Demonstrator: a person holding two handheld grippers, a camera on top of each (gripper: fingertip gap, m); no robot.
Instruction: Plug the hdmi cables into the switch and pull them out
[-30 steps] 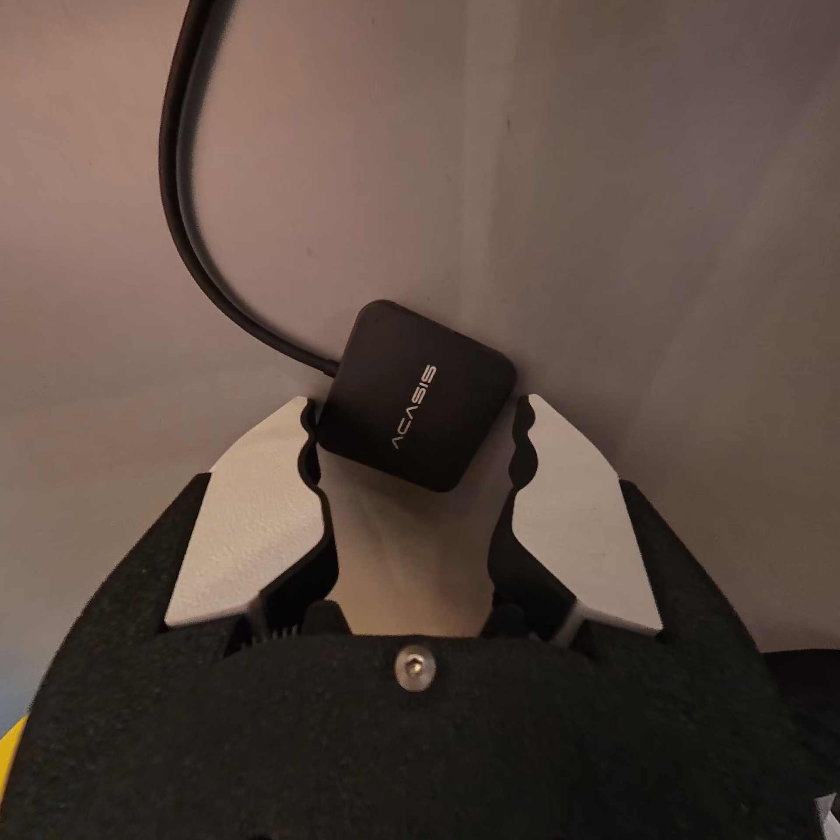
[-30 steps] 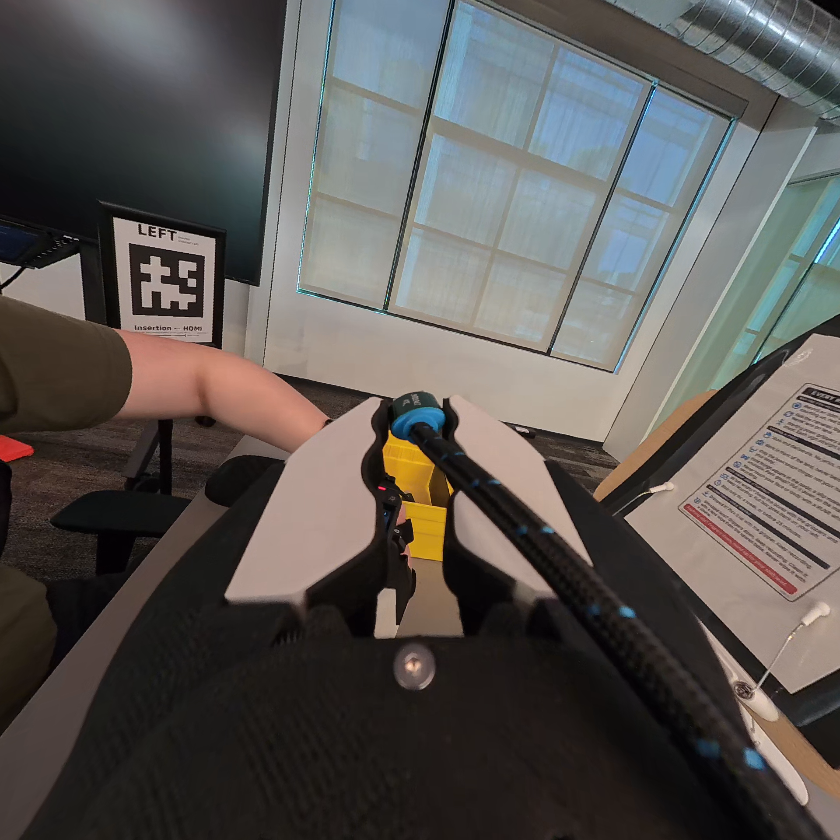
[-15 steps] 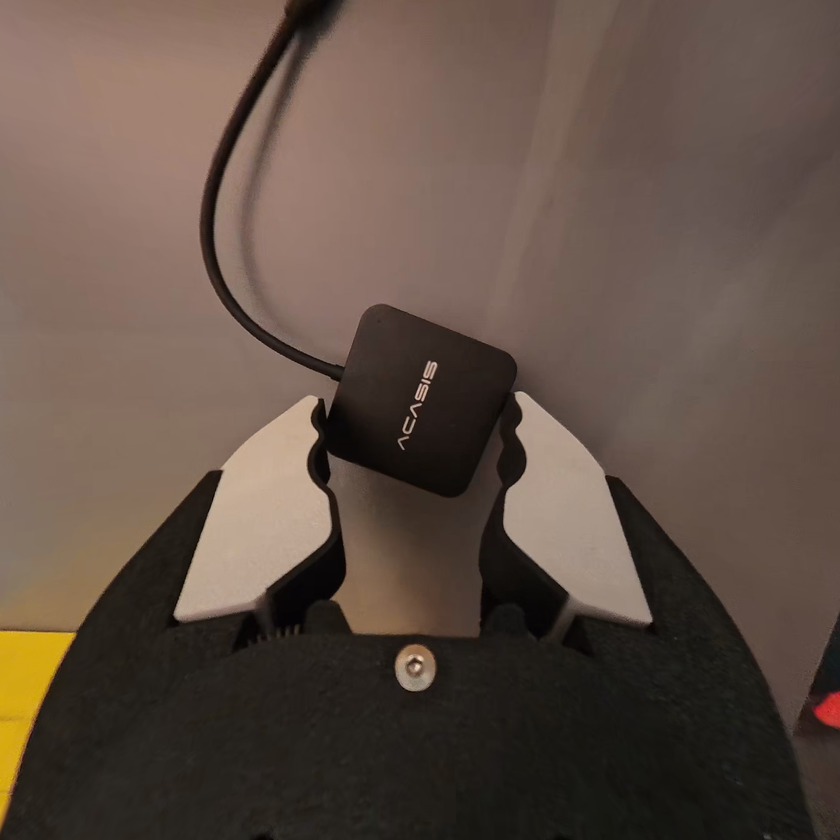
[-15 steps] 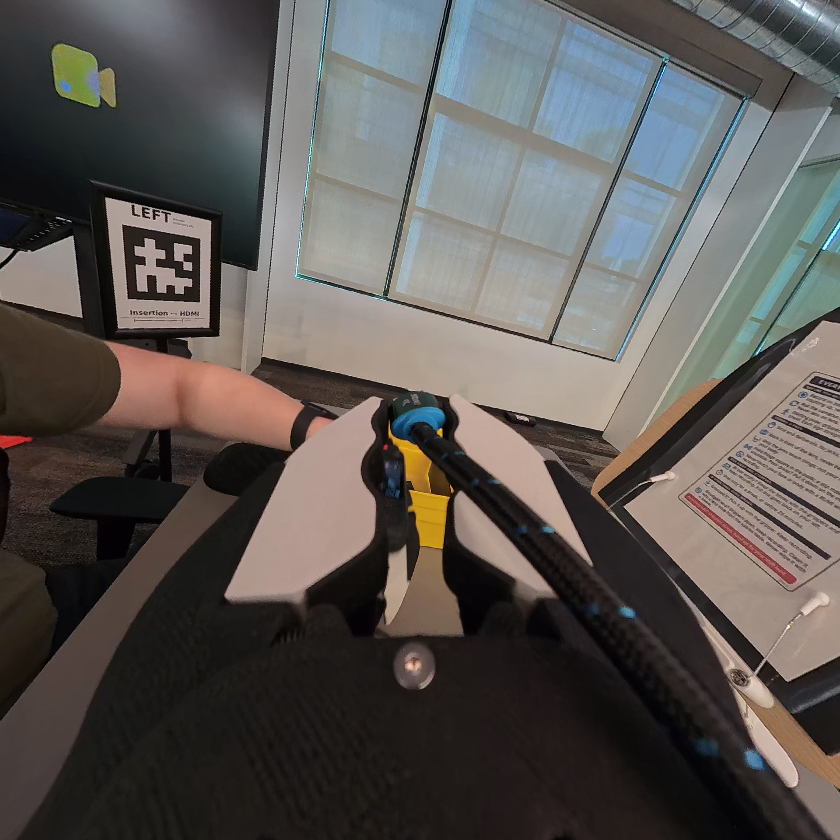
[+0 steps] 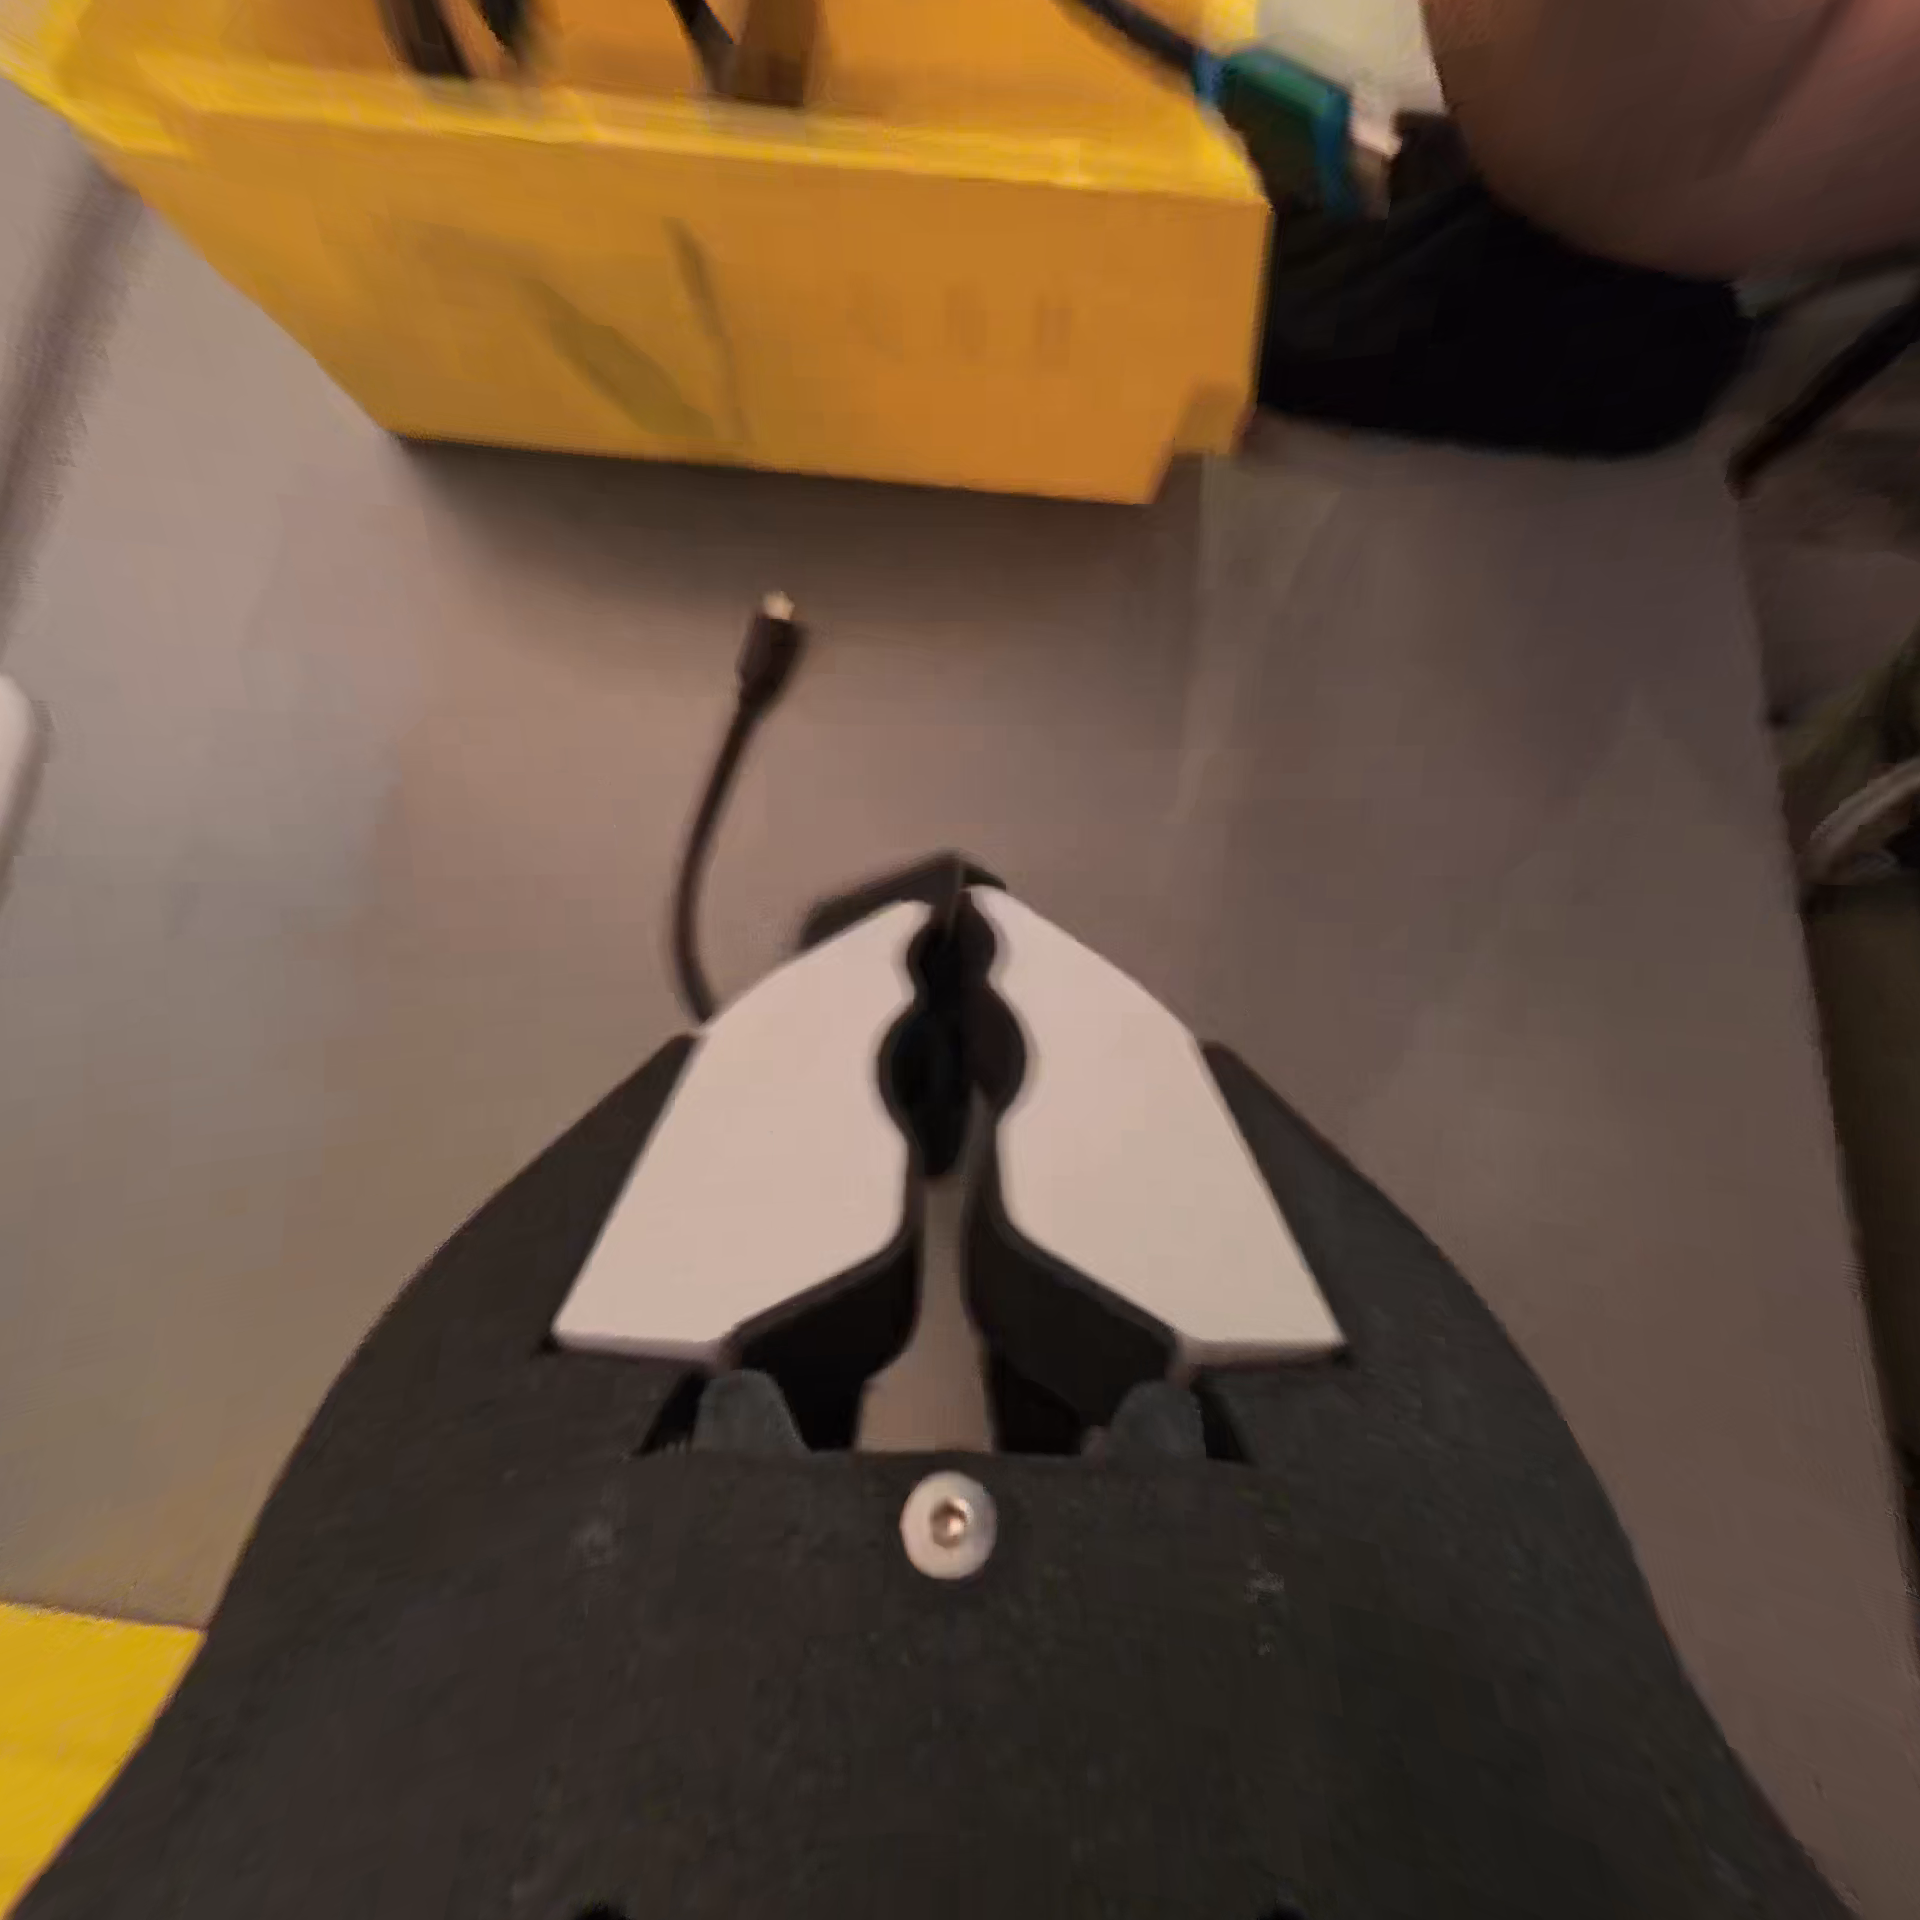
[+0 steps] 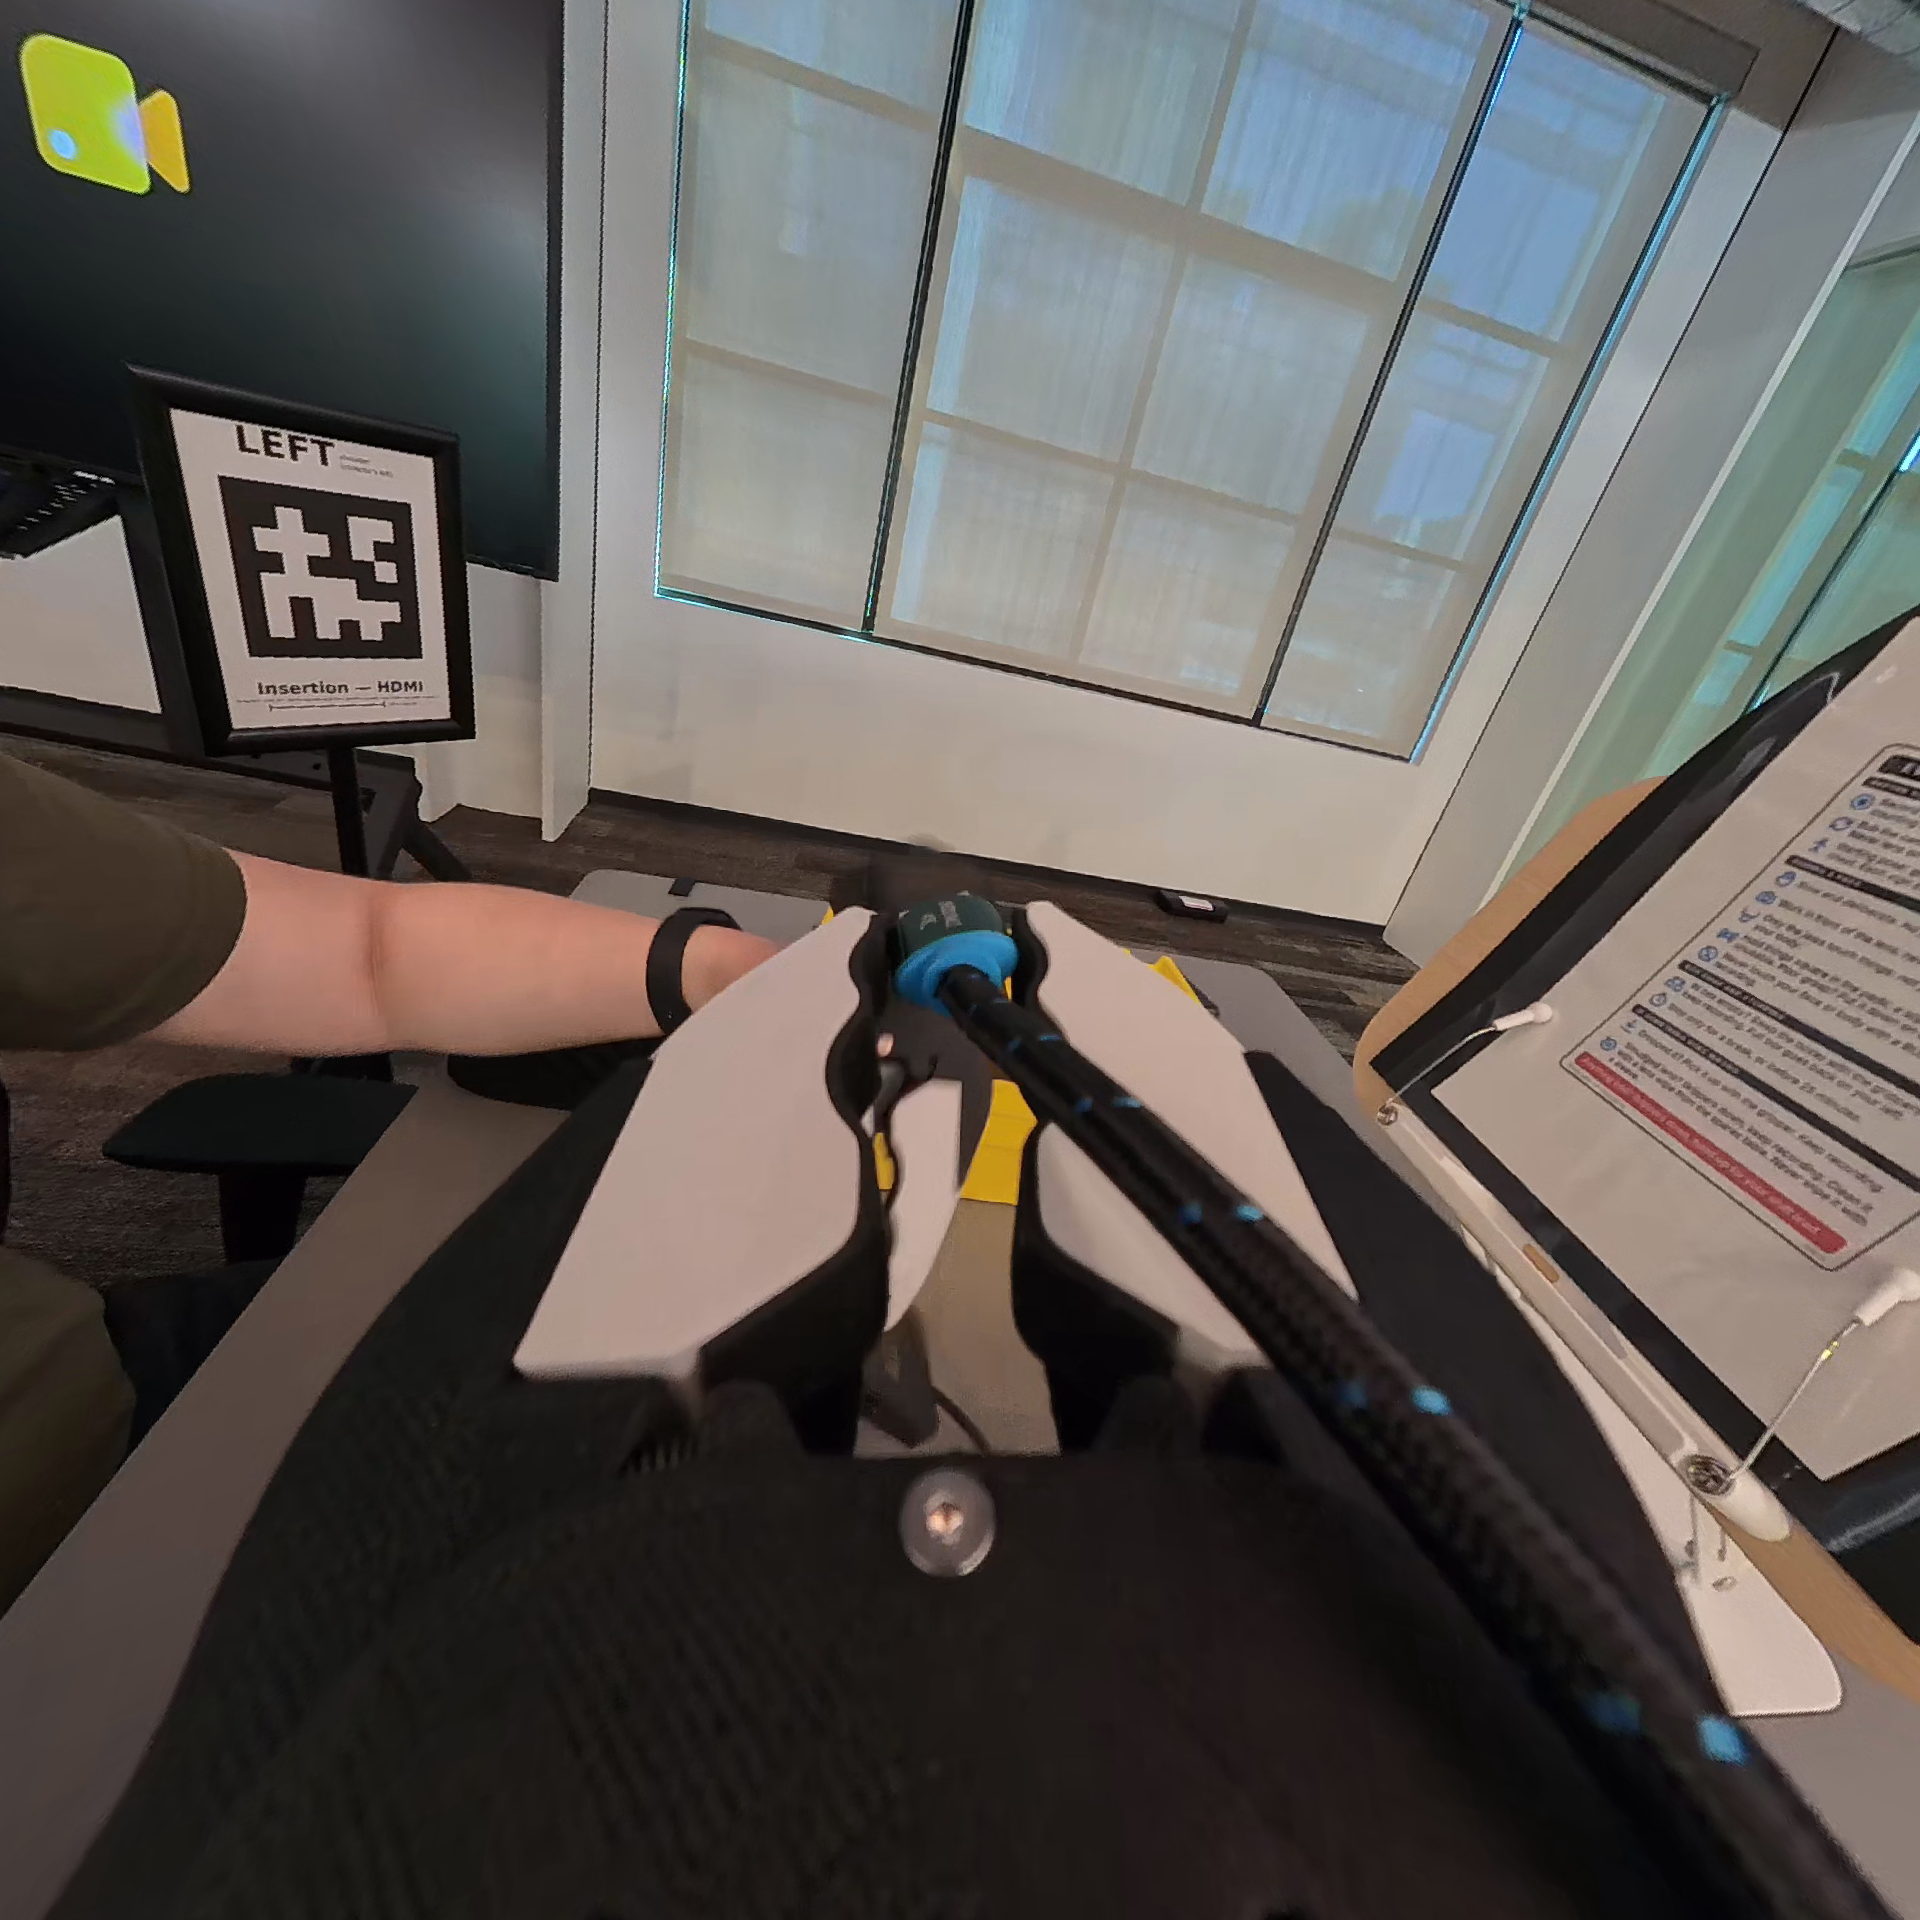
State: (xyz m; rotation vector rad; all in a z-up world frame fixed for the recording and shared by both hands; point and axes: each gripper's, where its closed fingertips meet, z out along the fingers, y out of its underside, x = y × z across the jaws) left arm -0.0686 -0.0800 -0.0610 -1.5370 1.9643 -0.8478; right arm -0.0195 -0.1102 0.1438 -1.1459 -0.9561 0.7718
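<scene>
The left gripper (image 5: 948, 914), white fingers nearly closed, pinches the small black switch (image 5: 883, 902) edge-on above the grey table (image 5: 1403, 779), its thin black lead (image 5: 717, 821) trailing toward a yellow plastic bin (image 5: 727, 281). The right gripper (image 6: 943, 935) clamps a braided black HDMI cable's (image 6: 1195, 1174) teal-and-blue plug (image 6: 951, 935), apparently poised for insertion.

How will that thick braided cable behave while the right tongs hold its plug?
The braided cable looks thick and runs back almost straight, so probably stiff and springy. It may twist the blue-collared plug held in the right tongs. Its woven sheath likely resists slipping.
</scene>
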